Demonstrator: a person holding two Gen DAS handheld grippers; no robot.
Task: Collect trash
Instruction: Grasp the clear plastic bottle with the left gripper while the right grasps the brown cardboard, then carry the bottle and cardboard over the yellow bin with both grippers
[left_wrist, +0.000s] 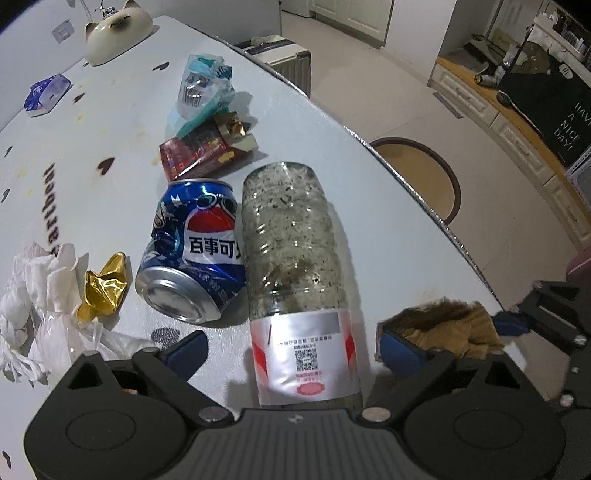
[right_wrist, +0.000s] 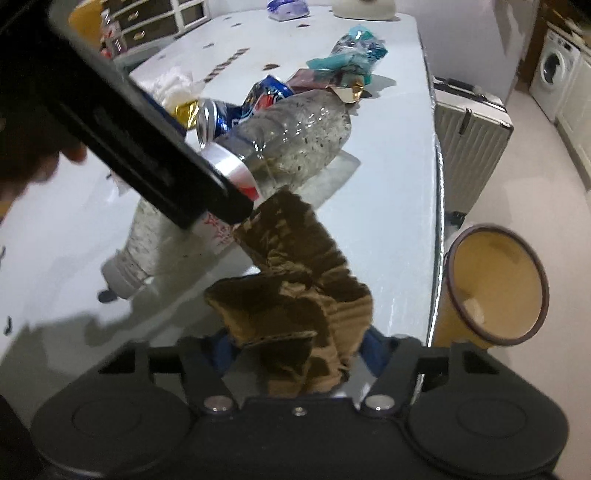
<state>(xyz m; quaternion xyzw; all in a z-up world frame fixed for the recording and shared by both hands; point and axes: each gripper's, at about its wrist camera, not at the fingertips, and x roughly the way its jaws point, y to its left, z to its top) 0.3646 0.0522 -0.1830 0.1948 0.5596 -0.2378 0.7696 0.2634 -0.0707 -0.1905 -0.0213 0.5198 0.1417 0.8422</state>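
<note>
A clear plastic bottle (left_wrist: 295, 258) with a red-and-silver label lies on the pale table (left_wrist: 388, 236). My left gripper (left_wrist: 293, 350) is open and straddles the label end; both blue pads (left_wrist: 188, 350) stand off the bottle. Beside it lies a crumpled brown cardboard piece (right_wrist: 295, 295), and my right gripper (right_wrist: 297, 347) is shut on it, low over the table edge. In the right wrist view the left gripper's black body (right_wrist: 147, 147) crosses over the bottle (right_wrist: 295, 136). A crushed blue cola can (left_wrist: 192, 251) touches the bottle's left side.
Gold foil (left_wrist: 103, 288) and white tissues (left_wrist: 33, 295) lie left of the can. A red packet (left_wrist: 199, 155) and a plastic bag (left_wrist: 203, 92) sit farther back. A tan bin (right_wrist: 495, 284) stands on the floor beside the table edge, with a suitcase (right_wrist: 469, 144) beyond it.
</note>
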